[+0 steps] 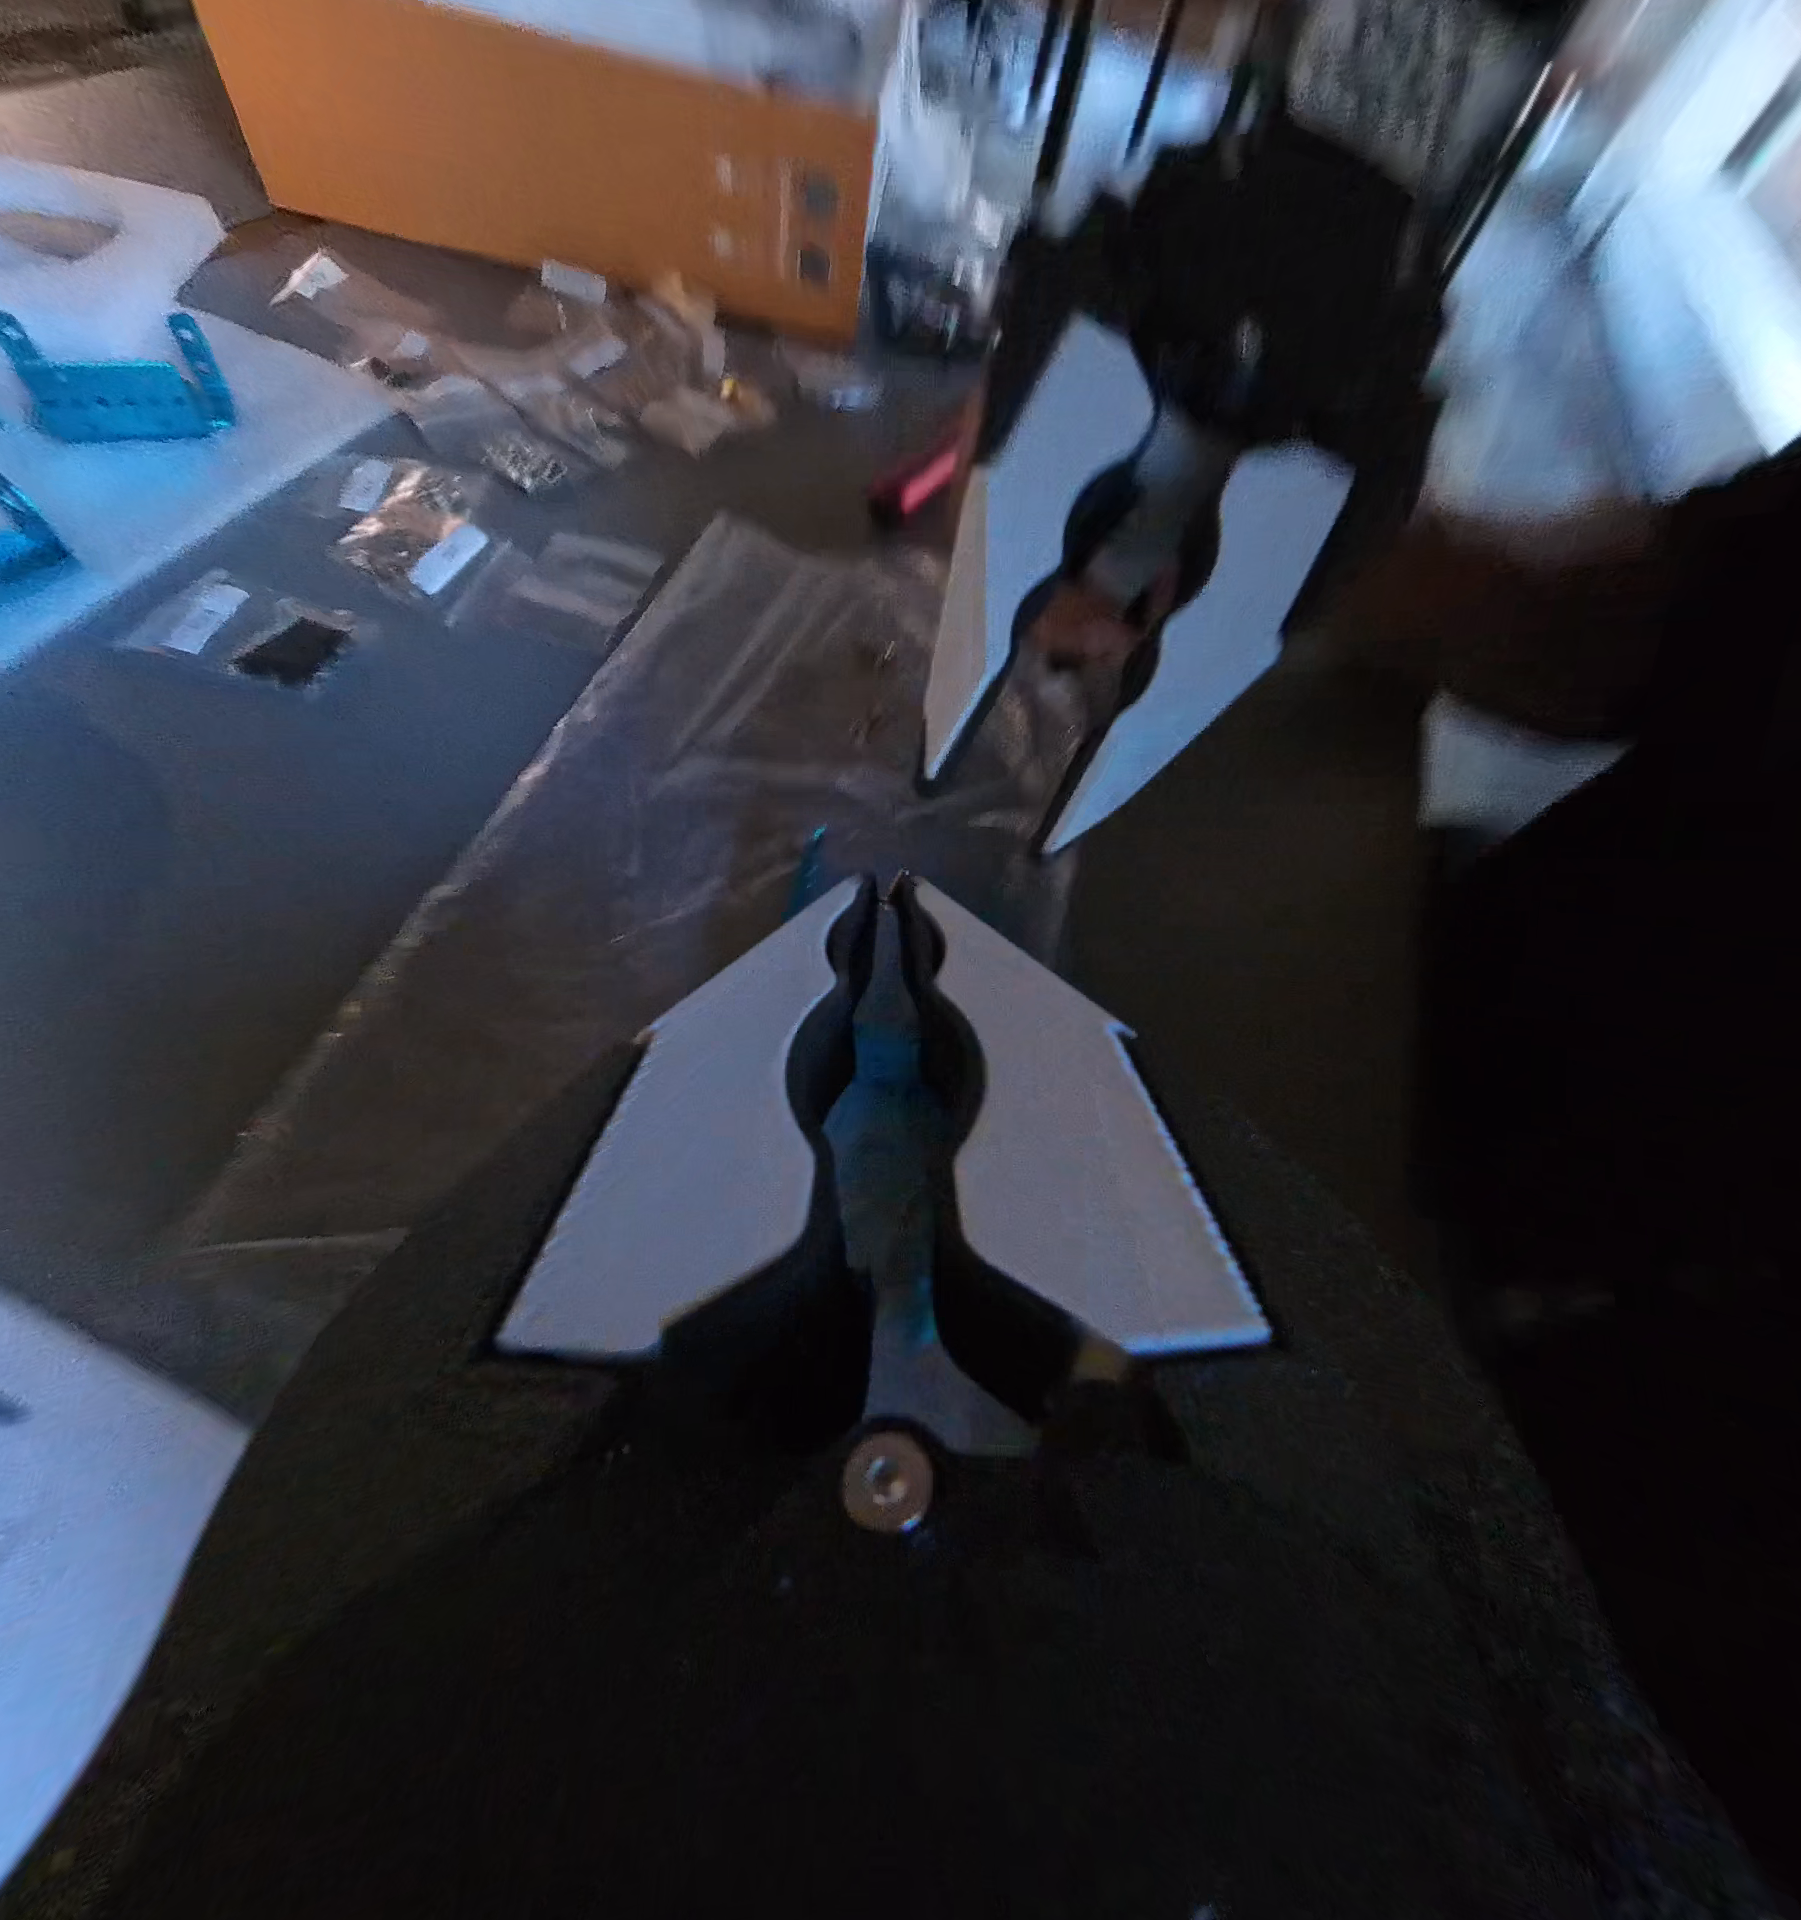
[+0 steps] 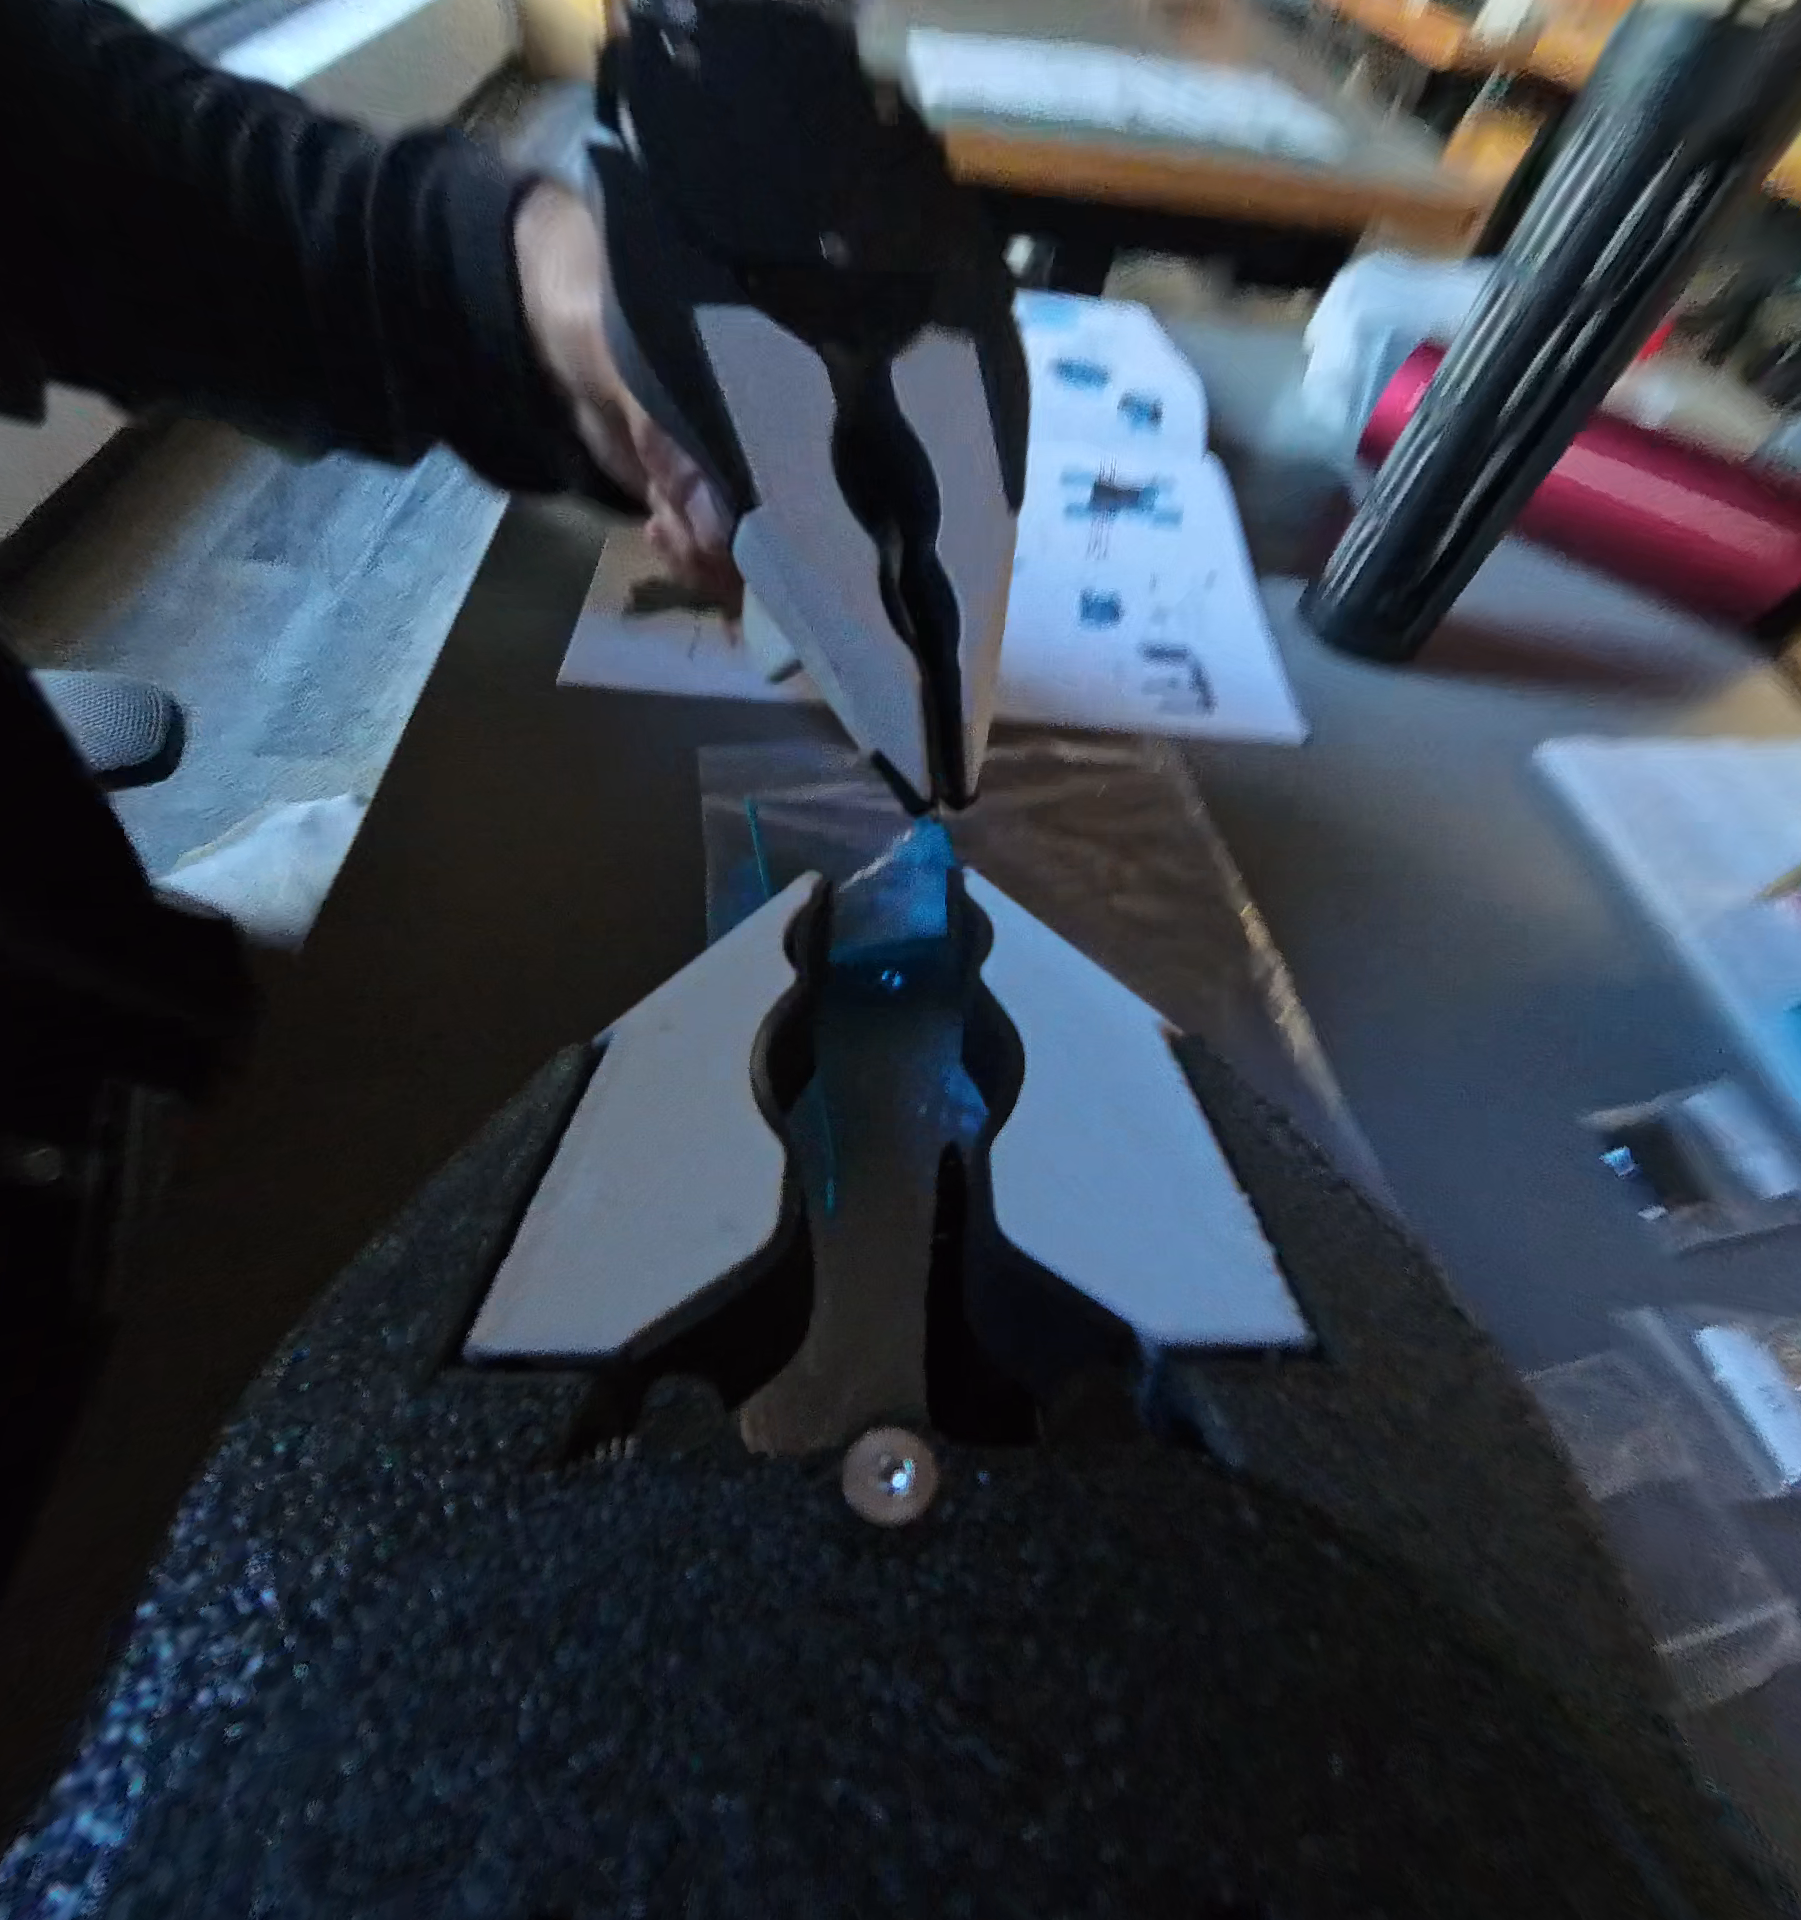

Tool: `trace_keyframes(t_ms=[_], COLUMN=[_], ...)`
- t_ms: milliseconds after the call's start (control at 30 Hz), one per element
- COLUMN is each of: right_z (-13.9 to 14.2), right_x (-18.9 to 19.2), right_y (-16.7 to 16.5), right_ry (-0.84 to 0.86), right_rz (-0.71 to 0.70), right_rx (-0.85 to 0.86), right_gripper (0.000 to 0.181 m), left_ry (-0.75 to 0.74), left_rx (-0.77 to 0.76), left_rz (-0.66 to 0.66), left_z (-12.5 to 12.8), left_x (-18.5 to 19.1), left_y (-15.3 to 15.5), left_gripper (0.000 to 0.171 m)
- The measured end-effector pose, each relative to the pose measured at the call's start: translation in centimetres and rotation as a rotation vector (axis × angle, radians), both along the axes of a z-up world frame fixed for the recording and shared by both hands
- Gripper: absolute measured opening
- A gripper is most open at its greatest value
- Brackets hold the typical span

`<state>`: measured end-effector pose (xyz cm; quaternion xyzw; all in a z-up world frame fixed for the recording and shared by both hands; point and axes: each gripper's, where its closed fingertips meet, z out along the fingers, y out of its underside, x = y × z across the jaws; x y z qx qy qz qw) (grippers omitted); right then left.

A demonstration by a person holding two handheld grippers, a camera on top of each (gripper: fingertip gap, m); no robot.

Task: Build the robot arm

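A clear plastic bag (image 1: pixel 730 707) lies flat on the dark table; it also shows in the right wrist view (image 2: pixel 1104 831). My left gripper (image 1: pixel 891 883) is shut, its tips close over the bag; whether it pinches the film is not clear. In the right wrist view the left gripper (image 2: pixel 927 800) comes in from the far side, tip to tip with my right gripper (image 2: pixel 894 883). The right gripper's jaws stand a little apart with a blue piece (image 2: pixel 896 904) between the tips. In the left wrist view the right gripper (image 1: pixel 995 810) hangs just beyond the left gripper's tips.
An orange cardboard box (image 1: pixel 563 156) stands at the back. Blue metal brackets (image 1: pixel 117 384) lie on white foam, with several small bags of hardware (image 1: pixel 522 457) beside it. Printed sheets (image 2: pixel 1135 540), a black ribbed cylinder (image 2: pixel 1561 343), a red roll (image 2: pixel 1654 499) and a person's black sleeve (image 2: pixel 200 260) show. The grippers are tip to tip, or close to it.
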<state>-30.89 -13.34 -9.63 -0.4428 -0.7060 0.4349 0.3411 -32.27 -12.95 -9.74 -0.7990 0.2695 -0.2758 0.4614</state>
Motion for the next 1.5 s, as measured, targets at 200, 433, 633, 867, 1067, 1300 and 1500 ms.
trace_keyframes(t_ms=[200,433,633,867,1067,1300,1500], right_z=[0.8,1.2,1.0,1.1,0.8,2.6,5.8], right_x=[-0.1,0.5,0.4,0.6,0.9,1.1,1.0], right_y=[-1.1,-1.9,-1.9,-2.0,-2.2,-1.4,-2.4], right_ry=[0.054,0.066,0.066,0.077,0.056,0.100,0.054], right_rz=[0.030,0.072,0.061,0.057,0.075,0.067,0.224], right_rx=[0.019,0.030,0.061,0.079,0.083,-0.100,-0.705], right_gripper=[0.013,0.005,0.003,0.005,0.002,0.000,0.001], left_ry=[-0.365,-0.319,-0.312,-0.348,-0.361,-0.368,0.078], left_rx=[-0.125,-0.140,-0.172,-0.232,-0.246,-0.064,0.473], left_rz=[-0.012,-0.033,-0.030,-0.027,-0.035,-0.048,0.038], left_z=[2.3,1.9,1.7,1.3,1.3,3.2,4.9], left_x=[2.2,2.6,2.7,2.8,3.2,1.8,1.9], left_y=[-1.2,-1.9,-2.0,-2.0,-2.1,-2.7,-3.1], left_gripper=[0.003,0.002,0.002,0.002,0.001,0.011,0.013])
